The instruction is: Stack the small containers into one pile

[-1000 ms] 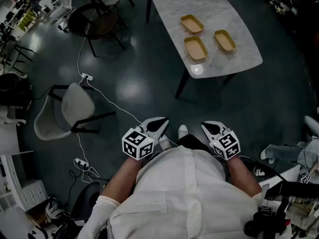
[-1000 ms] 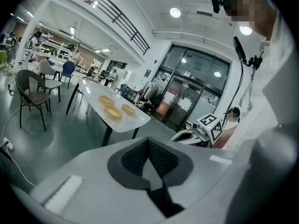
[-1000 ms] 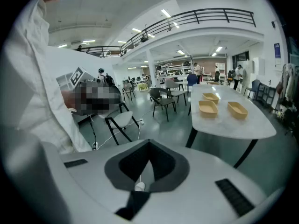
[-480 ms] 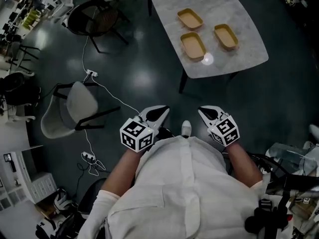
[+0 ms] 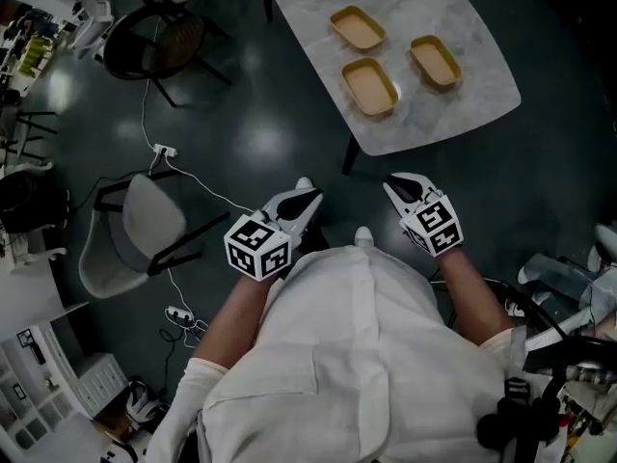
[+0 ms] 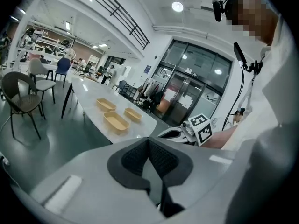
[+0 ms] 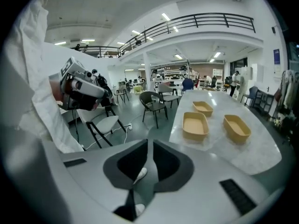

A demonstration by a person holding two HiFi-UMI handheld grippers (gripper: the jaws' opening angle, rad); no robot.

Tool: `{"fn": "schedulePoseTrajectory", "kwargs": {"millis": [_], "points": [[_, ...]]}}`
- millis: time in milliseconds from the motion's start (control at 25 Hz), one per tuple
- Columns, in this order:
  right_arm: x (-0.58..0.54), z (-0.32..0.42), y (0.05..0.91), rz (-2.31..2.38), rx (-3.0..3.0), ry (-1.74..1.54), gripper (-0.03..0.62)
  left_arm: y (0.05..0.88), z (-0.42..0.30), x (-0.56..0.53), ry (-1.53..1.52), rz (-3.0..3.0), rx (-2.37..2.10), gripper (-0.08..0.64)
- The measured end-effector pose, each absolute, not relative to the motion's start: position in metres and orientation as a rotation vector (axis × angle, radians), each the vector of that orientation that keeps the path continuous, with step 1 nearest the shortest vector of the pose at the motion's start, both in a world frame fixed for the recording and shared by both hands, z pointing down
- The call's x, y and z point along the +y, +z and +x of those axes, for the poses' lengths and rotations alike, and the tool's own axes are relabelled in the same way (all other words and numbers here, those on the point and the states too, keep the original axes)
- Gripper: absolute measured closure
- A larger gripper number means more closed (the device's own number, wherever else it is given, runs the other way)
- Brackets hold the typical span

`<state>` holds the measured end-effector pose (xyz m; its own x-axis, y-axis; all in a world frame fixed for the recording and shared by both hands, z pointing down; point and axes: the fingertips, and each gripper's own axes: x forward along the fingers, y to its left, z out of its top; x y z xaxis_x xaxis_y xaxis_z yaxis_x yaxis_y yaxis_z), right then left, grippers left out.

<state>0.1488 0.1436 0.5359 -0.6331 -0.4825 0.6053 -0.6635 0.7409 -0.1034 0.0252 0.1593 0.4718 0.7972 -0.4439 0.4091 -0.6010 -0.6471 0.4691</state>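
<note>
- Fingers of the left gripper [image 5: 305, 199] and the right gripper [image 5: 401, 183] are clenched on nothing, just short of the marble table [image 5: 439, 128]'s near edge.
- Three tan containers [image 5: 370, 87] lie apart on the table's near end, unstacked.
- Open dark floor [image 5: 260, 148] spreads left of the table.

Pale marble-look table [image 5: 472, 104], three tan tubs apart on top: far container [image 5: 358, 28], near container [image 5: 370, 87], right container [image 5: 435, 62].
</note>
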Motion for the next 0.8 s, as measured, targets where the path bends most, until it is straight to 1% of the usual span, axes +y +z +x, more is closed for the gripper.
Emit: {"fn": "schedulePoseTrajectory", "kwargs": {"millis": [80,120,160,200,400,560,800], "points": [[0.115,0.143,0.544,0.905,-2.333,0.401,0.580,0.471,0.019,0.130,0.346,2.418,-0.731,0.552],[0.103,0.140,0.547,0.924,-2.304,0.389,0.558,0.466,0.016,0.116,0.350,2.445,-0.708,0.552],[0.090,0.137,0.550,0.938,-2.276,0.380,0.514,0.460,0.012,0.104,0.354,2.473,-0.684,0.552],[0.078,0.133,0.553,0.948,-2.251,0.373,0.497,0.454,0.006,0.091,0.358,2.497,-0.660,0.552],[0.011,0.113,0.583,0.993,-2.113,0.321,0.497,0.449,-0.040,0.039,0.386,2.532,-0.572,0.552],[-0.028,0.113,0.604,1.020,-1.996,0.263,0.497,0.462,-0.070,0.014,0.414,2.525,-0.539,0.552],[-0.051,0.121,0.635,0.946,-1.869,0.255,0.497,0.465,-0.086,-0.005,0.399,2.483,-0.562,0.552]]}}
